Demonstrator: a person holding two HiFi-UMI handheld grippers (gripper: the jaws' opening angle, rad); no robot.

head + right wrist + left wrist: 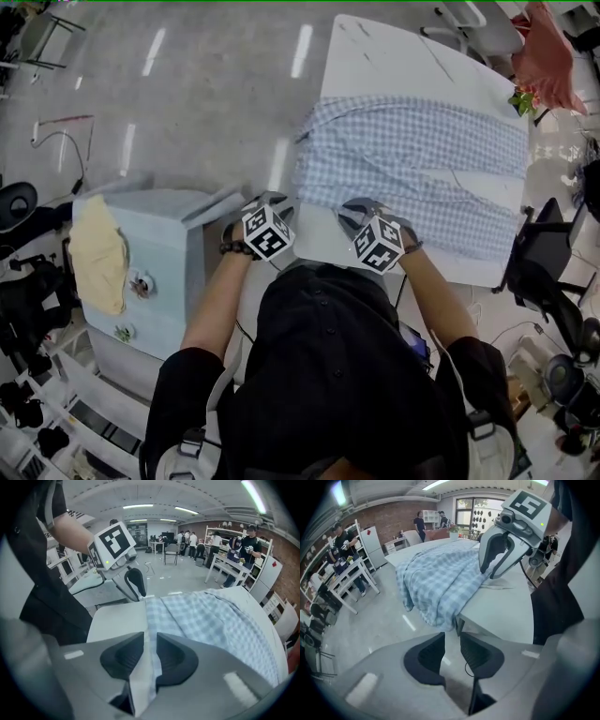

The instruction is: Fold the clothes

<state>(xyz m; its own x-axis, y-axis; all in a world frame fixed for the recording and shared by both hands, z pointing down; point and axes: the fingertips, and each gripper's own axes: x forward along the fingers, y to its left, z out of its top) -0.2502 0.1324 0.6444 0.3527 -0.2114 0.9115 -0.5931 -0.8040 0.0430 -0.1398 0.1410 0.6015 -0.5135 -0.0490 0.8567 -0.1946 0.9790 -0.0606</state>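
Note:
A blue-and-white checked shirt (422,173) lies spread across the white table (375,56), and its left part hangs over the table's side (440,578). Both grippers are at the near edge, in front of the person. My left gripper (265,199) is by the table's near left corner. In the left gripper view its jaws (452,637) stand a little apart with only floor and the table's corner behind the gap. My right gripper (359,211) is at the shirt's near hem. Its jaws (150,637) are slightly parted, and the hem (151,616) runs through the gap without being pinched.
A pale blue cabinet (141,272) with a yellow cloth (97,255) on it stands to the left of the person. Black chairs (539,253) crowd the table's right side. A red cloth (548,56) and a small plant (522,101) are at the far right corner. Several people stand far off.

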